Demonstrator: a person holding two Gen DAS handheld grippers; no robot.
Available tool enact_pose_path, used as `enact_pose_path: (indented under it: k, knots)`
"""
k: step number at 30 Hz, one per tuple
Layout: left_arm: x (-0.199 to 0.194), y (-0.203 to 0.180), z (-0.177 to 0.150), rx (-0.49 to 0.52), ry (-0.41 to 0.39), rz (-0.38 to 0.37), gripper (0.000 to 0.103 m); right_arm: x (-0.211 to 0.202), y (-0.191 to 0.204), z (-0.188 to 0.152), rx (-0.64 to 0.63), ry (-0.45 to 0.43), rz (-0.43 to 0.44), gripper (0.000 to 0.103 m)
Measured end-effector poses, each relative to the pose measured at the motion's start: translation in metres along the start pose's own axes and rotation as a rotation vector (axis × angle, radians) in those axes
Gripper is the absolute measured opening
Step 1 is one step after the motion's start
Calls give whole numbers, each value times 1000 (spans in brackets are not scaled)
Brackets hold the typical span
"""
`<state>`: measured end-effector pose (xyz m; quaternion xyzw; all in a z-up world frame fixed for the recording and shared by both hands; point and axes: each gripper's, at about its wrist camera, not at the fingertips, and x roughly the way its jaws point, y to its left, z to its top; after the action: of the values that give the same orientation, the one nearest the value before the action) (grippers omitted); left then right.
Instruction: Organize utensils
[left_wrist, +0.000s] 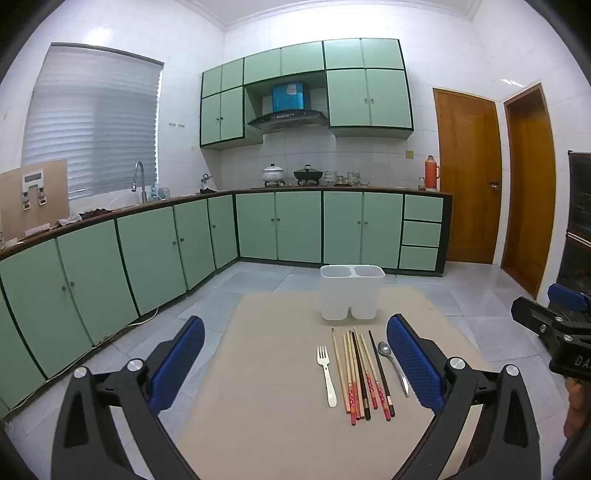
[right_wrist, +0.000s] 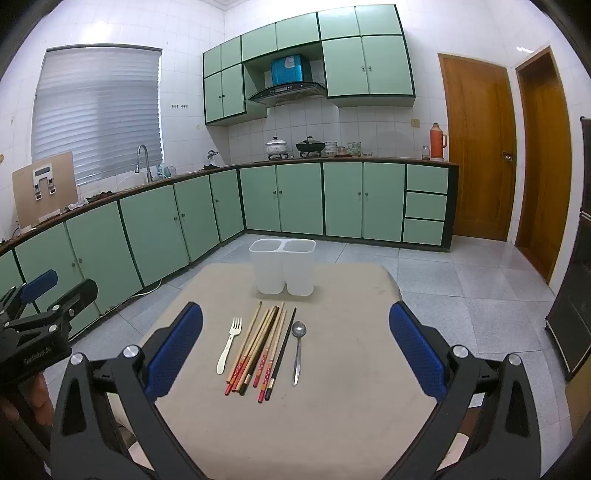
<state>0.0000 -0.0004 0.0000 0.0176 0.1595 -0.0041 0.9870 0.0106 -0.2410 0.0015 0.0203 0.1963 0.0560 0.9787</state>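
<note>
- Hovering above the near edge of the table, the right gripper holds its blue-padded jaws spread wide with nothing clamped between them.
- Between and just ahead of the right jaws lie the utensils: a white fork nearest the left pad, a bundle of chopsticks in the middle, and a metal spoon towards the right pad.
- Beyond the utensils stands a white two-compartment holder, upright near the far table edge; what its compartments contain cannot be told.
- The left gripper likewise keeps its jaws fully apart and empty.
- In the left wrist view the fork, chopsticks and spoon lie between the jaws, crowded towards the right pad, the spoon just beside it.
- The holder stands ahead of the left jaws, past the chopstick tips.
- Outside each pair of jaws the other gripper shows at the frame edge.
- Green cabinets line the far walls.
</note>
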Motion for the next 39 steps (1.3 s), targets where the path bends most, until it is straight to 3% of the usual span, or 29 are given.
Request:
enact_pose_path:
  k: [39]
  knots:
    - [-1,2,2,9,-10,15,97,0,-1,1,2,-1,2,98]
